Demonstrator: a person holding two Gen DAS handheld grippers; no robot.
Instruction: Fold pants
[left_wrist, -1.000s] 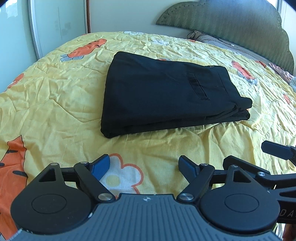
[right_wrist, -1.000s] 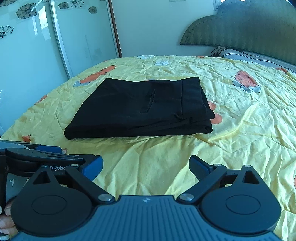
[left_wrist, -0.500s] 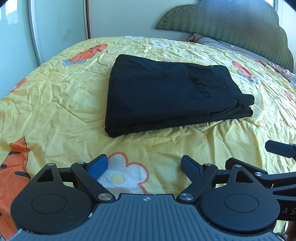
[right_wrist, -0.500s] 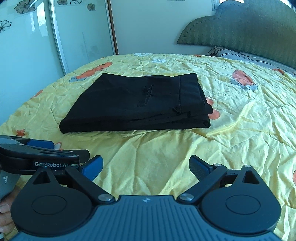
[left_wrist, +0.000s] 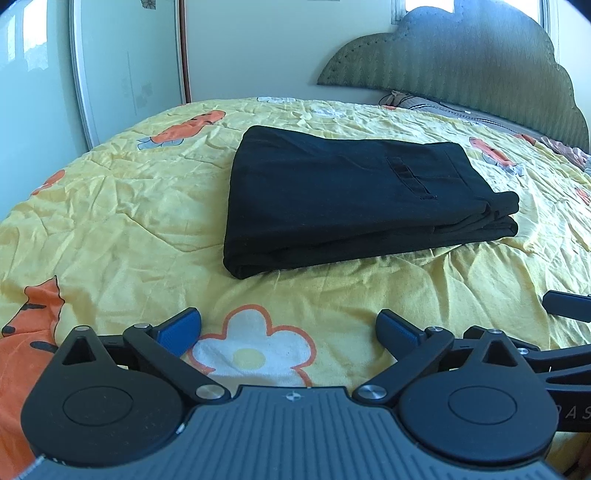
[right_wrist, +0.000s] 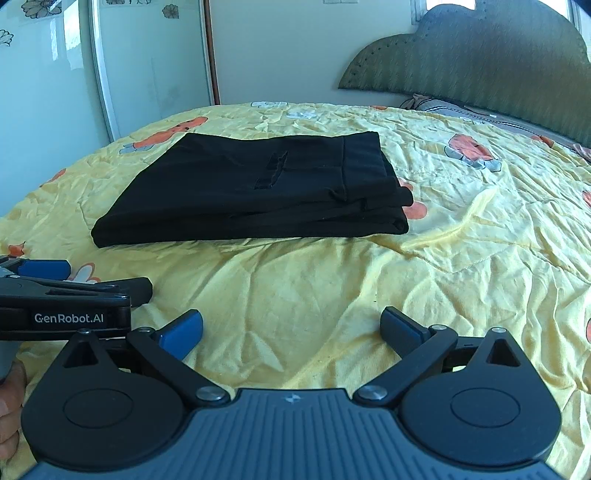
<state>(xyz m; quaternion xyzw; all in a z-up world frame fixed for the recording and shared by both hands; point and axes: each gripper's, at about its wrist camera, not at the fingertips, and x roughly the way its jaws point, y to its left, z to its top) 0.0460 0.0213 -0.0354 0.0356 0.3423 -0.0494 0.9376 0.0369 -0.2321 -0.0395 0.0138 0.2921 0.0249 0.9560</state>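
Black pants (left_wrist: 354, 195), soft matte cloth folded into a flat layered rectangle, ahead of both tools on crinkled yellow bedspread (left_wrist: 110, 221). Long axis crosswise, waistband end rightward. Left gripper (left_wrist: 288, 328) jaws opening, nothing between. Right gripper (right_wrist: 291, 328) spread wide, empty, well short of the pants.

Black pants (left_wrist: 343, 192) (right_wrist: 258, 192) folded into flat rectangular stack, layered edges showing along near-right side, back pocket and waistband facing up toward right end; lying mid-bed on yellow quilt, apart from both grippers.
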